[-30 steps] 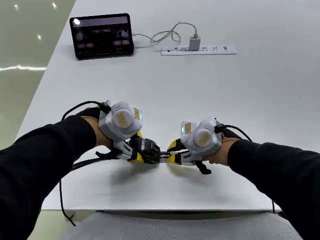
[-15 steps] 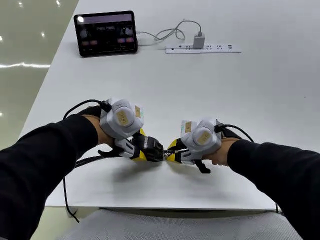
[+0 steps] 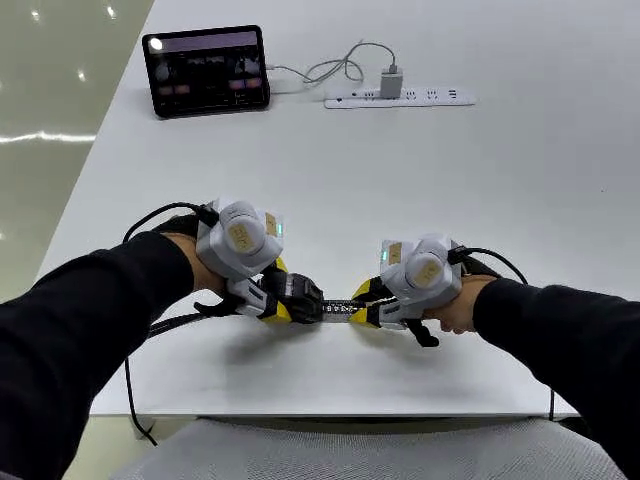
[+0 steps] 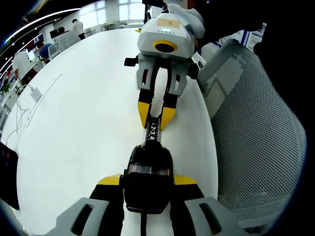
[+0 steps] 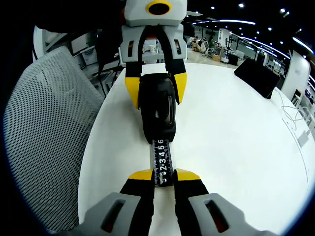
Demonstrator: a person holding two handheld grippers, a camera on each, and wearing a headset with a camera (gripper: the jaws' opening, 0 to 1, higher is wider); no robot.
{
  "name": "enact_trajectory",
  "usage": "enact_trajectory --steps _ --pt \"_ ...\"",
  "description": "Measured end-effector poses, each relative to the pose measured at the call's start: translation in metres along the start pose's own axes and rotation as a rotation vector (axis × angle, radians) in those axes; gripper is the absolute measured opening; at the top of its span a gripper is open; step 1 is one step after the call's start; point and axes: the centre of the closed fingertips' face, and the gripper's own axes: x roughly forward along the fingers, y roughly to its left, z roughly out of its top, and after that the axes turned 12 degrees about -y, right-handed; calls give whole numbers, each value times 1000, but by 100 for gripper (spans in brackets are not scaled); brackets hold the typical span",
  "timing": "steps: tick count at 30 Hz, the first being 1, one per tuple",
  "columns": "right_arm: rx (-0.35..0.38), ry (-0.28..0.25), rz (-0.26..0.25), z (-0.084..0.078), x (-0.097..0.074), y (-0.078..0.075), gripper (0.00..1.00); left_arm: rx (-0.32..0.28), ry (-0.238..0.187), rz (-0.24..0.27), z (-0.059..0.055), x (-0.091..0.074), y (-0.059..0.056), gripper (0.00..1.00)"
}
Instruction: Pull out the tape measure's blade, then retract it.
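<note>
Left gripper (image 3: 283,303), head view: closed on the tape measure (image 3: 298,297) case, anchoring it near the front edge of the surface (image 3: 400,190). Left gripper view: right gripper (image 4: 153,117) faces it, with a short run of blade (image 4: 152,132) spanning between them. Right gripper view: its jaws pinch the blade tip, digits readable, so moving the hands apart should draw it out. Extension looks barely begun.

Black sleeves (image 3: 90,300), pale grey left gripper (image 3: 288,299) and right gripper (image 3: 360,309), tan labels (image 3: 241,236), yellow-tipped black jaws, black cables (image 3: 160,212)
</note>
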Motion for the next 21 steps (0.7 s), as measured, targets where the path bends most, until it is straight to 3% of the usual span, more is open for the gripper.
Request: enact_trajectory --steps 21 --pt "16 32 -23 -20 -28 -4 10 -9 -8 7 0 1 1 32"
